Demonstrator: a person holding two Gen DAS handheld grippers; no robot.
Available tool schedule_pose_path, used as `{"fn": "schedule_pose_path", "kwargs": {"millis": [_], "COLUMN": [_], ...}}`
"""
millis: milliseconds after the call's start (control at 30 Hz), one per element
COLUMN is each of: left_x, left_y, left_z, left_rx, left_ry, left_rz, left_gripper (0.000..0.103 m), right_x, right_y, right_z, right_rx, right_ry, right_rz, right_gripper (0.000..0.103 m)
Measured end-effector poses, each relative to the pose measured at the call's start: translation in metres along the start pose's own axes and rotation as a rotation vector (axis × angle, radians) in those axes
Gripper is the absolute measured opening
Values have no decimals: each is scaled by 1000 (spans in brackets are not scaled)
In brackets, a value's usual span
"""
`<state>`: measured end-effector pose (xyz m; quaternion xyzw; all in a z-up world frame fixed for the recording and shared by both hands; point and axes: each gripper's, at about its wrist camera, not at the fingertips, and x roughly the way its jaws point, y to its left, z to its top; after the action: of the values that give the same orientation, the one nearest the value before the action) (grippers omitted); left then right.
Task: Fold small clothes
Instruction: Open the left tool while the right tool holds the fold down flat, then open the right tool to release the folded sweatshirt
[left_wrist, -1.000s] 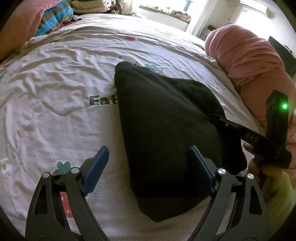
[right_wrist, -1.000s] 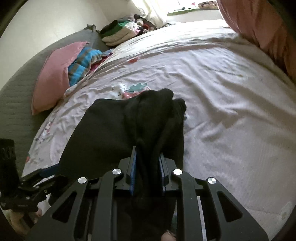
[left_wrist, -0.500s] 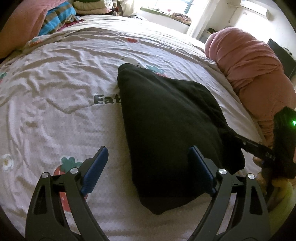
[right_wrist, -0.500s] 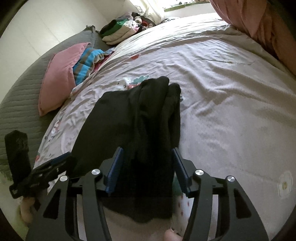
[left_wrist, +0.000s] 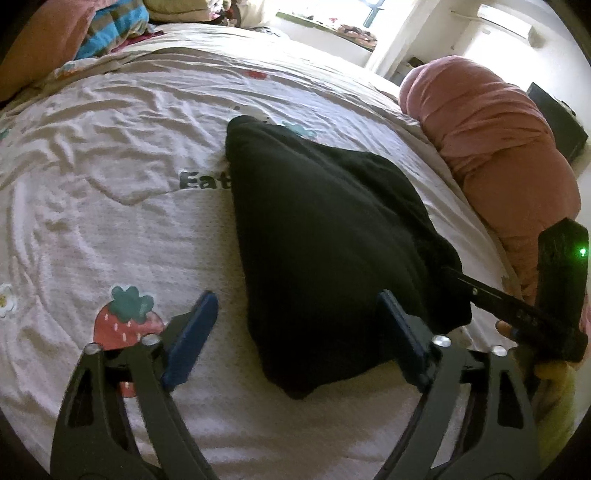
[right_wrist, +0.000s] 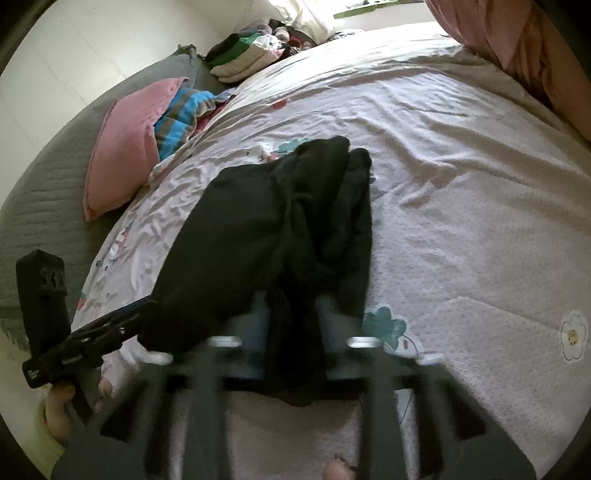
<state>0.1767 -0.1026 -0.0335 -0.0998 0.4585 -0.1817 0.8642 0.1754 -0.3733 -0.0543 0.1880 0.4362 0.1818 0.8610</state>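
Observation:
A black garment (left_wrist: 321, 236) lies folded on the white printed bedsheet (left_wrist: 110, 206). My left gripper (left_wrist: 295, 325) is open and empty, its blue fingers astride the garment's near corner. The right gripper shows at the right edge of the left wrist view (left_wrist: 517, 314), touching the garment's right corner. In the right wrist view the garment (right_wrist: 280, 229) lies bunched ahead. My right gripper (right_wrist: 291, 325) is blurred by motion, its fingers close on either side of a black fold; a grip cannot be confirmed. The left gripper (right_wrist: 92, 332) shows at the left.
A pink rolled blanket (left_wrist: 498, 147) lies along the bed's right edge. A pink pillow (right_wrist: 125, 166) and a striped blue cloth (right_wrist: 181, 118) lie at the head, with stacked folded clothes (right_wrist: 243, 55) beyond. A grey quilt (right_wrist: 37, 192) borders the left.
My right gripper opened and let go of the black fold half a second ago, then narrowed around it again, blurred. My left gripper stayed open and drew back slightly.

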Motion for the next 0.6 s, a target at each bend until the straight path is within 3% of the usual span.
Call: {"fn": "schedule_pose_path", "kwargs": {"millis": [33, 133, 300, 433, 467, 500, 600], "left_x": [0, -1, -1, -1, -1, -1, -1], "left_y": [-1, -3, -6, -6, -6, -6, -6], "left_z": [-1, -1, -3, -3, -3, -2, -3], "left_rx": [0, 18, 38, 40, 40, 39, 38], "left_ry": [4, 16, 18, 20, 20, 21, 24], "left_rz": [-7, 6, 12, 12, 12, 12, 11], "left_gripper": [53, 50, 49, 50, 50, 50, 50], "right_x": [-3, -12, -3, -4, -5, -7, -8], "right_y": [3, 8, -1, -3, -3, -4, -4], "right_z": [0, 0, -8, -12, -12, -12, -13], "right_rx": [-5, -23, -12, 9, 16, 20, 16], "right_ry": [-6, -36, -6, -30, -41, -53, -53], "right_rz": [16, 7, -56, -88, -97, -112, -113], "right_gripper": [15, 15, 17, 31, 42, 46, 48]}}
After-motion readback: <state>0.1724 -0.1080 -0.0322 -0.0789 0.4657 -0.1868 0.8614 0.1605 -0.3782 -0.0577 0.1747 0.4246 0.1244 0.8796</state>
